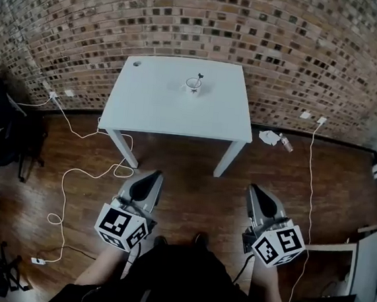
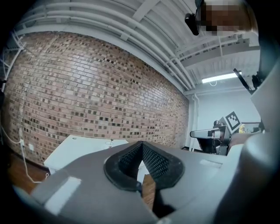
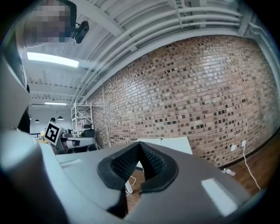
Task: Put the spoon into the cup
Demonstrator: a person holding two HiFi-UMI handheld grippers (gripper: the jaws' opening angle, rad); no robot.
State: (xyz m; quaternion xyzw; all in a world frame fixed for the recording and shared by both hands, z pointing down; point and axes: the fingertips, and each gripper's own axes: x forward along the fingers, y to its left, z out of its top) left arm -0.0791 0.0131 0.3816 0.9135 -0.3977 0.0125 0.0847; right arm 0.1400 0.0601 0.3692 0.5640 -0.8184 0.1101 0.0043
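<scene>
A small white cup [image 1: 193,86] stands on the far middle of the white table [image 1: 153,104], with a dark-handled spoon [image 1: 198,77] upright in it. Both grippers hang over the wooden floor, well short of the table and level with each other. My left gripper [image 1: 149,177] is shut with nothing between its ribbed pads [image 2: 151,159]. Just as shut and bare is my right gripper [image 1: 257,190], pads [image 3: 151,162] meeting at the tip. In the left gripper view the cup [image 2: 110,142] is a tiny shape on the distant table [image 2: 74,151].
A brick wall [image 1: 201,15] backs the table. White cables [image 1: 65,188] and a power strip [image 1: 38,261] lie on the floor at left, beside a black chair [image 1: 11,136]. A white bag and bottle [image 1: 274,139] sit at right. A small round mark [image 1: 136,63] is at the table's far left corner.
</scene>
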